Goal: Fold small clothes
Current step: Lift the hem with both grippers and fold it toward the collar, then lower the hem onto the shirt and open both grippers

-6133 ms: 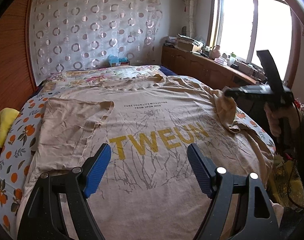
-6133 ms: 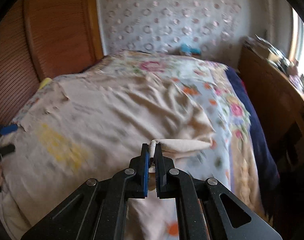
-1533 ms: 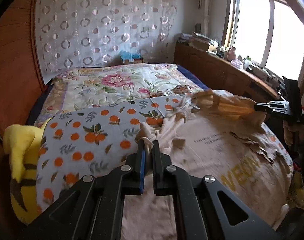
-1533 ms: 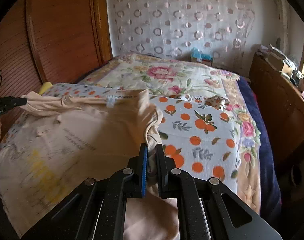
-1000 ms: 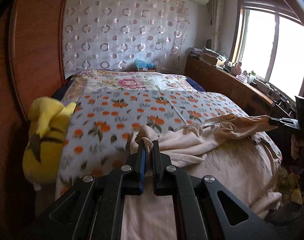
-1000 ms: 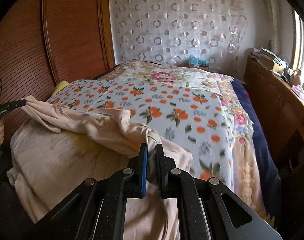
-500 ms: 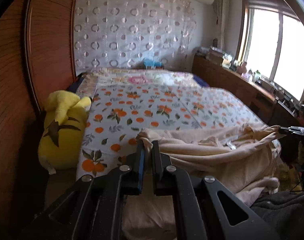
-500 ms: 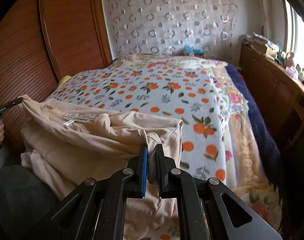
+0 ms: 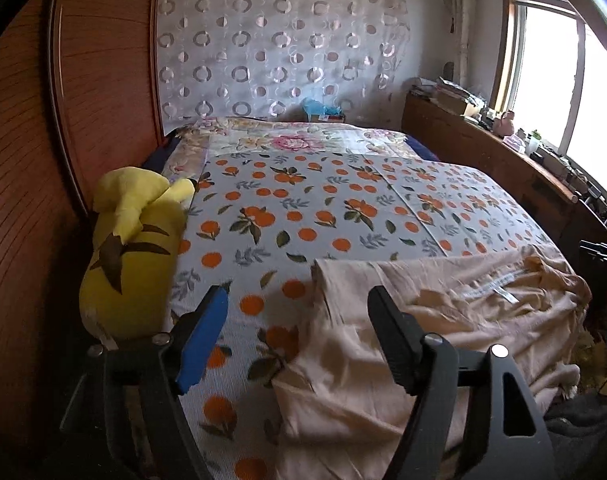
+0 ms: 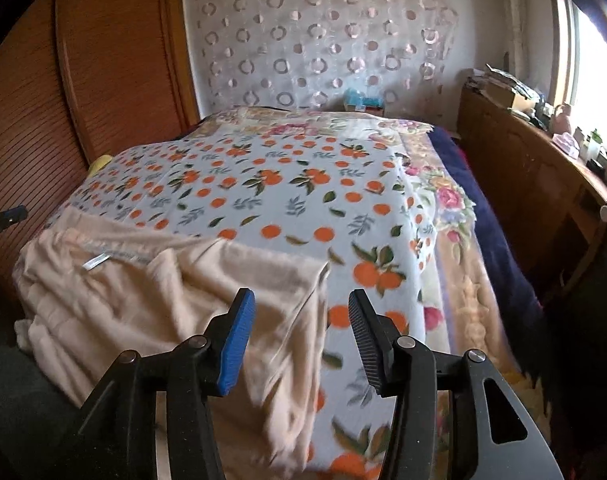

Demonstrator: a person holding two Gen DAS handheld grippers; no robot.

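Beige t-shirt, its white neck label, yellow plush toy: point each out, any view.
Beige t-shirt (image 9: 443, 320), left wrist view, on the wrinkled fabric right of the fingers.
White neck label (image 10: 96, 261), right wrist view, on the label's middle.
Yellow plush toy (image 9: 131, 256), left wrist view, on its body beside the bed.

Beige shirt (image 9: 443, 320) lies folded over, rumpled, at the bed's near edge.

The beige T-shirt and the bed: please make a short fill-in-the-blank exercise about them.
1. The beige T-shirt lies on a bedspread printed with ____.
2. The plush toy beside the bedspread is ____ in colour.
3. A white ____ shows on the T-shirt.

Missing words: oranges; yellow; label
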